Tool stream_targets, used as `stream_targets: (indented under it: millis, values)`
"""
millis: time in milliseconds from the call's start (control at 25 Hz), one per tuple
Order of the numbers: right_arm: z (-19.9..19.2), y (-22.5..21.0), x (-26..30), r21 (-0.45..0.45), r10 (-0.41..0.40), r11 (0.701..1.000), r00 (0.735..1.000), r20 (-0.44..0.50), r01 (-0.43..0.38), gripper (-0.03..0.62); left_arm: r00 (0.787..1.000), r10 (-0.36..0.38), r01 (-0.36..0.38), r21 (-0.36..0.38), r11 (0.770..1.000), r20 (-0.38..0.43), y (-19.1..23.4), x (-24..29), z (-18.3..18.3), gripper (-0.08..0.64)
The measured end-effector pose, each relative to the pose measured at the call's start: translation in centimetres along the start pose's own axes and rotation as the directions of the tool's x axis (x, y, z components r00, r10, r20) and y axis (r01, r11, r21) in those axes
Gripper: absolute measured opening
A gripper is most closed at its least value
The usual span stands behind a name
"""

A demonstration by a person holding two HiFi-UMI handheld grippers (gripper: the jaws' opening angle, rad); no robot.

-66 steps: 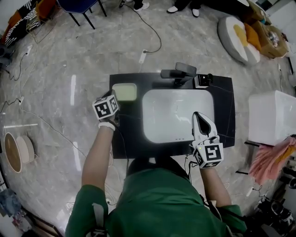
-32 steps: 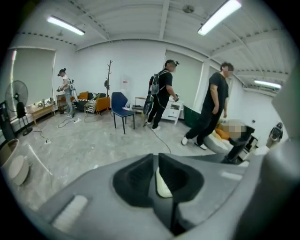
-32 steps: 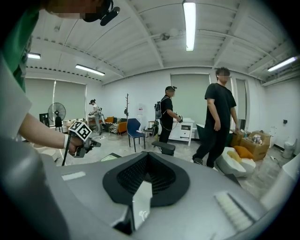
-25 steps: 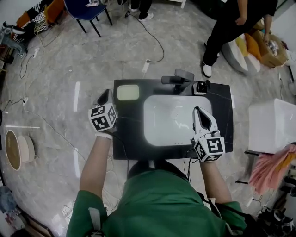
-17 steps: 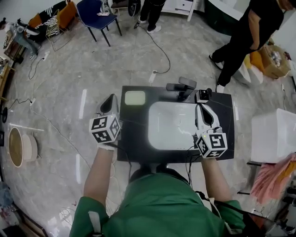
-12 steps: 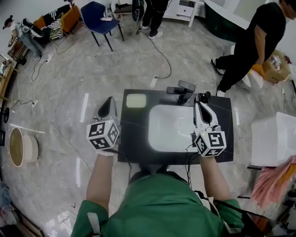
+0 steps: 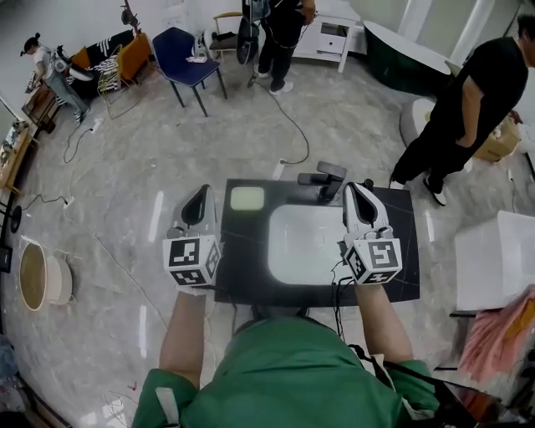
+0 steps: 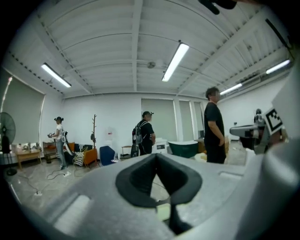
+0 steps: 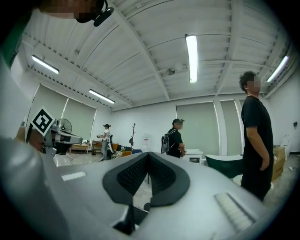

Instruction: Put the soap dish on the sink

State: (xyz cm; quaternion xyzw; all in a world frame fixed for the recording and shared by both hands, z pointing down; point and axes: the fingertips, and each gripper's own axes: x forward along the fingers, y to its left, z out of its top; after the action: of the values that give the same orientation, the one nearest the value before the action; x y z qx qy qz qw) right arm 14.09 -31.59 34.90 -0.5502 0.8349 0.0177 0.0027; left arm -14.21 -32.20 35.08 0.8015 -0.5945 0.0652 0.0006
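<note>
Nearest to me, my green sleeves (image 7: 276,376) lead out to both hands. My left gripper (image 7: 201,191) hangs over the left edge of the black counter (image 7: 403,251). My right gripper (image 7: 356,187) is over the right rim of the white sink (image 7: 305,242). From the head view I only get the backs of them and the marker cubes.

The gripper views settle the rest. The left fingers (image 8: 137,180) meet at their tips with nothing between them. The right fingers (image 9: 161,180) are pressed together the same way, also empty. Both cameras look out level across the room rather than down, so neither shows the sink basin.

The soap dish (image 7: 247,198) appears plainly only from above. It is a pale green block on the back left corner of the counter, just beside the sink and apart from both grippers (a pale sliver low in the gap under my left fingers may be it, but I cannot tell). Behind the basin stands the dark faucet (image 7: 323,176).

Farther off on the marble floor (image 7: 109,209), a person in black (image 7: 456,117) stands to the right. A person with a backpack (image 7: 280,25) is at the back beside a blue chair (image 7: 185,57). The gripper views show both people standing upright, and also the ribbed ceiling with its strip lights (image 9: 192,51), which the head view does not show.
</note>
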Motion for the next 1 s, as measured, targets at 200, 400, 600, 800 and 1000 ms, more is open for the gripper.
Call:
stream_targets:
  millis: [200, 400, 600, 800, 1000]
  values:
    - [1.0, 0.1, -0.4, -0.022, -0.002, 1.000, 1.000, 0.019, 0.002, -0.002, 1.000, 0.008, -0.009, 0.056, 0.998, 0.023, -0.2, -0.6, 1.1, -0.003]
    - [1.5, 0.1, -0.3, -0.035, 0.002, 0.999, 1.000, 0.023, -0.002, -0.002, 1.000, 0.008, -0.009, 0.036, 0.999, 0.020, -0.1, -0.4, 0.7, -0.003]
    - [1.6, 0.1, 0.1, -0.042, 0.006, 0.999, 1.000, 0.022, -0.005, -0.002, 1.000, 0.005, -0.005, 0.022, 1.000, 0.021, 0.1, 0.1, 0.6, -0.003]
    - [1.1, -0.3, 0.4, -0.041, 0.007, 0.999, 1.000, 0.015, -0.006, -0.002, 1.000, 0.006, -0.006, 0.002, 1.000, 0.014, 0.0, 0.6, 0.1, -0.003]
    - [1.3, -0.3, 0.4, -0.034, 0.012, 0.999, 1.000, 0.011, -0.011, -0.002, 1.000, 0.004, -0.004, 0.009, 1.000, 0.007, -0.2, 0.7, 0.4, -0.003]
